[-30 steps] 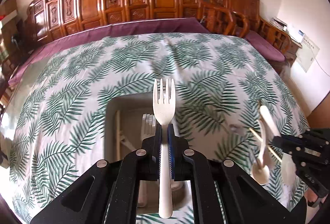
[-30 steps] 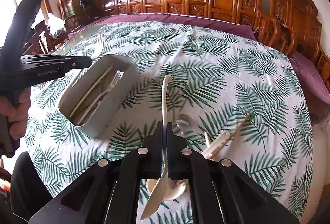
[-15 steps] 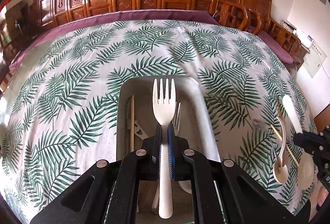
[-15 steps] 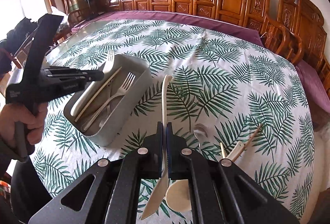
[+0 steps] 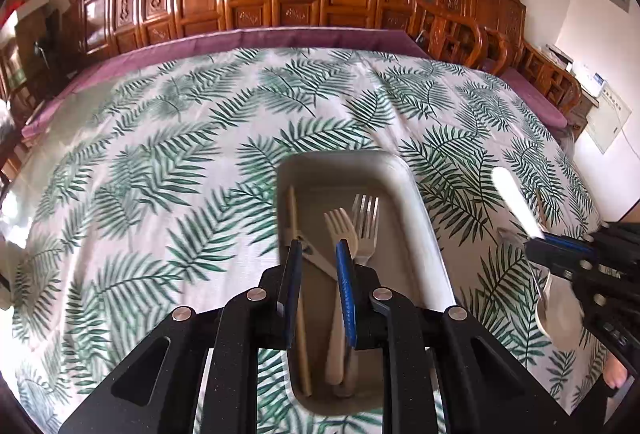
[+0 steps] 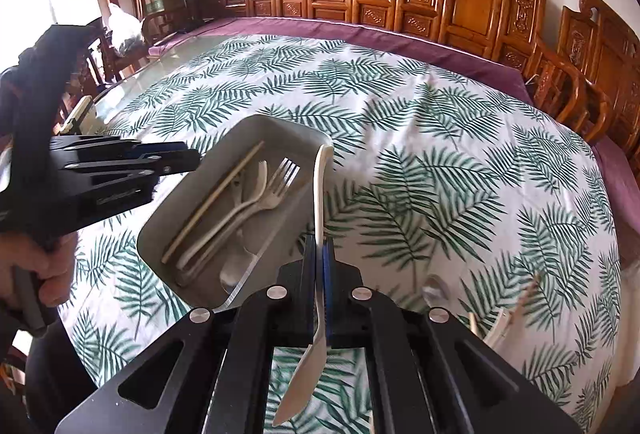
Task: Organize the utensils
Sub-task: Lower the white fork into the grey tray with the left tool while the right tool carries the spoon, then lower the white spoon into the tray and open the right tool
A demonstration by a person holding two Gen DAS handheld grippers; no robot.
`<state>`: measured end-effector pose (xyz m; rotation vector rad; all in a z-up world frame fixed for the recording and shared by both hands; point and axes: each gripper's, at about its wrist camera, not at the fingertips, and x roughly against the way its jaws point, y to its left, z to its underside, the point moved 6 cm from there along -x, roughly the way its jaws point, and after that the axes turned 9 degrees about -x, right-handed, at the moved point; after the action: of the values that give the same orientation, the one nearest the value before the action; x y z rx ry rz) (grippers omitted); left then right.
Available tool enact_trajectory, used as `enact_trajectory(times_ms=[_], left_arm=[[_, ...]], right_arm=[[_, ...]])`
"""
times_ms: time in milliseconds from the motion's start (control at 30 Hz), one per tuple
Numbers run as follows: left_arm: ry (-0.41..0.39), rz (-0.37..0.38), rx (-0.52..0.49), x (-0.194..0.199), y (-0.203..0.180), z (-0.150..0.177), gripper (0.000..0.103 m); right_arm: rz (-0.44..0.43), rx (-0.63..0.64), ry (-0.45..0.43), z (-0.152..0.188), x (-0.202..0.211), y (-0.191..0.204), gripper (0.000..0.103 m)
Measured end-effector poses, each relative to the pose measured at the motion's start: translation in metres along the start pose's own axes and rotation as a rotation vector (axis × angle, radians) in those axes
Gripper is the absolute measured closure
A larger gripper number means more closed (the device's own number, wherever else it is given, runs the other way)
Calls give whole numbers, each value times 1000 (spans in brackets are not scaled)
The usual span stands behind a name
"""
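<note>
Two grippers: the left gripper (image 5: 318, 252) hangs with jaws apart over the grey, round-cornered bin (image 5: 424, 222), where a cream plastic fork (image 5: 339, 230), a steel fork (image 5: 366, 222) and a slim wooden stick (image 5: 294, 218) lie lengthwise. At three o'clock, the right gripper (image 6: 319, 246) pinches a smooth cream knife (image 6: 320, 194) above the palm-print cloth (image 6: 440, 162).

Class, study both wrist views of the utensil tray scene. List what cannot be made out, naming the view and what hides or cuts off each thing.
- Loose utensils on the cloth, right wrist view: mostly behind the right gripper, too small to identify.
- Near end of the tray, left wrist view: covered by the left gripper.
- Spoon in the right gripper, left wrist view: motion-blurred.
- Clear item in the tray, right wrist view: too faint to name.
</note>
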<state>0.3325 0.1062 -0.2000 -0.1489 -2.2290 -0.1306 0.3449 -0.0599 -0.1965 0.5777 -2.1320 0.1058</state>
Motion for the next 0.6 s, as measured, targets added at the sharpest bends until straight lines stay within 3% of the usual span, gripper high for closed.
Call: enact_trajectory(times_ms=[333,600], left_arm=[[-64,-24,-1,45,28,9,72],[-80,-77,-4,57,54,19,71]], right_arm=[[-12,14,-8,-17,-20,40,99],[-28,18,-6,-24,-37,66,99]])
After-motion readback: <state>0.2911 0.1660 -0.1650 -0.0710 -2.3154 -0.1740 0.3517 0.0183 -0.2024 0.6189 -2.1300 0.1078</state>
